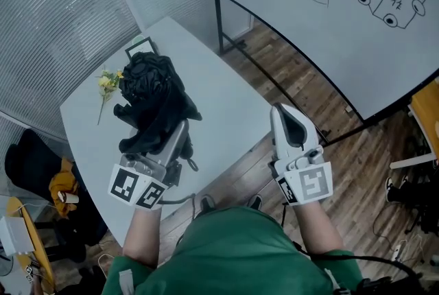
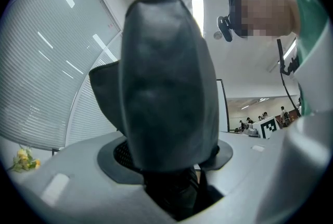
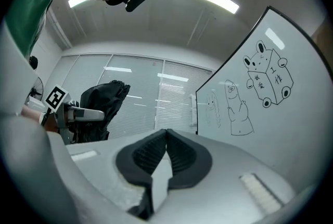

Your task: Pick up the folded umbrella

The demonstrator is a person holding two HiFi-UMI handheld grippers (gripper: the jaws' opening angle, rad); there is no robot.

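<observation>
Left claw (image 1: pixel 170 136) pinches the folded umbrella (image 1: pixel 151 88); right claw (image 1: pixel 291 121) pressed together, empty. We judge the lift underway; next, clear the worktop (image 1: pixel 226 115).

A pale table (image 1: pixel 219 115) stands on a wooden floor (image 1: pixel 295 95). A sprig of yellow flowers (image 1: pixel 106 83) lies by its far left edge. Just beyond the flowers, at the far corner, sits a dark frame (image 1: pixel 140 46).

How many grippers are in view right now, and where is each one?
2. The left gripper is over the white table, jaws closed on the black folded umbrella. The right gripper is beside it near the table's edge, jaws shut and empty.
</observation>
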